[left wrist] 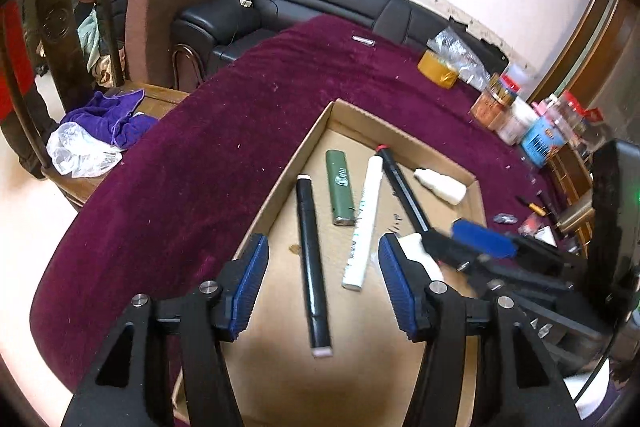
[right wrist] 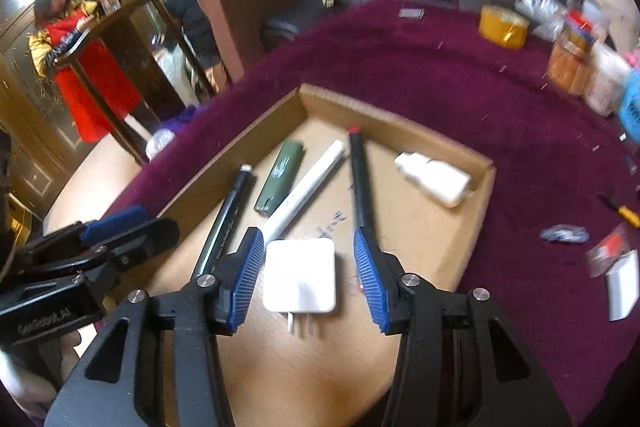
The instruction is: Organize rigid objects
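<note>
**White charger sits between the right gripper's open fingers, not yet pinched**

The white charger [right wrist: 299, 277] lies flat on the floor of the cardboard tray [right wrist: 420, 131], toward the tray's near edge, its metal prongs pointing back at the right gripper [right wrist: 309, 275]. That gripper's blue pads stand apart on either side of the block, with a gap showing at each flank, so nothing is gripped. The right hand is plainly the nearer one; closing straight across the charger's width looks like all the next move needs.

The left gripper [left wrist: 323, 281] is also open and empty, its fingers straddling the near half of the black marker [left wrist: 312, 261], whose long axis runs from the tray's near edge toward its far-left corner. Beside it lie the green lighter [left wrist: 339, 193], the white pen [left wrist: 362, 221], the black pen with a red cap [right wrist: 360, 179] and a white bottle [right wrist: 434, 181] by the far-right edge.

From the left wrist the charger is mostly hidden behind that gripper's right finger and the blurred right gripper. The clutter on the maroon tablecloth [left wrist: 240, 99] at the right edge is smeared and hard to name
</note>
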{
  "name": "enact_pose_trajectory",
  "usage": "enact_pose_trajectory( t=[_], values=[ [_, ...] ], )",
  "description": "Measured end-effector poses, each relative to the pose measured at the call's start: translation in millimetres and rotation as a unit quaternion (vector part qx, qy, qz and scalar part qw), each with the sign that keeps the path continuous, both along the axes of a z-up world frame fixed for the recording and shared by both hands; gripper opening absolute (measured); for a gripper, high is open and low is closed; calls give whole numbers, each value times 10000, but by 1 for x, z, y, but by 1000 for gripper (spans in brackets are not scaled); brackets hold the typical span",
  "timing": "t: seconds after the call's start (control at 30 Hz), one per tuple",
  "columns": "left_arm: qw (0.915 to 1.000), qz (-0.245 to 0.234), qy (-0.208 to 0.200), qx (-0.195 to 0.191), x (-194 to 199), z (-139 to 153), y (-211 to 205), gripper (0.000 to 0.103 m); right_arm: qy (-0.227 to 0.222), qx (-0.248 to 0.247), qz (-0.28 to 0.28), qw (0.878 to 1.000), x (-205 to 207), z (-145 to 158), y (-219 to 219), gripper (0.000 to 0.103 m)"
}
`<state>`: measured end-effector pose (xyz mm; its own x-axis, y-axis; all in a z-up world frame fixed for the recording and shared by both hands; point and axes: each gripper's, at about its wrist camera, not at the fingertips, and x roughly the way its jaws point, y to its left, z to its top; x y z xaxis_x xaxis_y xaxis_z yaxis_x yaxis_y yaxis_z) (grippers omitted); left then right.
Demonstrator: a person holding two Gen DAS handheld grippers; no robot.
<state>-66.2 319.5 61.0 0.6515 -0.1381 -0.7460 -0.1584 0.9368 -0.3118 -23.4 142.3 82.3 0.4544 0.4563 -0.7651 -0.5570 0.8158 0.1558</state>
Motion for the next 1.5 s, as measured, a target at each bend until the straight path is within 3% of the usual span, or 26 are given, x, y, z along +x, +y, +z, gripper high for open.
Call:
enact_pose_trajectory(
  t=[0.17, 0.23, 0.37, 0.53, 0.67, 0.83, 0.93, 1.03, 1.13, 1.27, 1.33, 1.5],
  values=[
    [9994, -108, -242, -224, -21, 19, -22, 56, -516, 6, -240, 9984, -24, 26, -57, 51],
    [9988, -227, -351, -243, -28, 26, -37, 63, -577, -2, -430, 9974, -31, 30, -90, 51],
    [9958, -715, -512, -243, -38, 37, -86, 63, -559, -20, -1051, 9929, -31, 31, -161, 51],
    [9867, -1479, -408, -530, -49, 26, -158, 63, -290, 141, -2248, 9739, -13, 25, -270, 51],
    [9763, -1814, -43, -1179, -56, 5, -196, 63, -258, -21, -2806, 9595, -2, 23, -317, 51],
    [9744, -1946, 181, -1112, -59, -1, -218, 63, 52, 148, -2760, 9610, 28, 13, -322, 51],
    [9769, -1843, 170, -1067, -62, 2, -214, 63, 313, 467, -2688, 9616, 56, 1, -314, 51],
    [9790, -1740, 174, -1053, -67, 2, -208, 63, 516, 650, -2869, 9544, 82, -14, -313, 51],
    [9809, -1655, 154, -1006, -70, 2, -202, 63, 778, 602, -2799, 9550, 101, -30, -302, 51],
    [9830, -1558, 128, -959, -68, 0, -196, 63, 691, 176, -1889, 9794, 83, -31, -260, 55],
    [9832, -1540, 153, -963, -65, -2, -196, 63, 886, 190, -1274, 9877, 64, -35, -235, 55],
    [9802, -1697, 289, -976, -62, -11, -207, 63, 896, 177, -663, 9936, 18, -32, -205, 55]
  ],
)
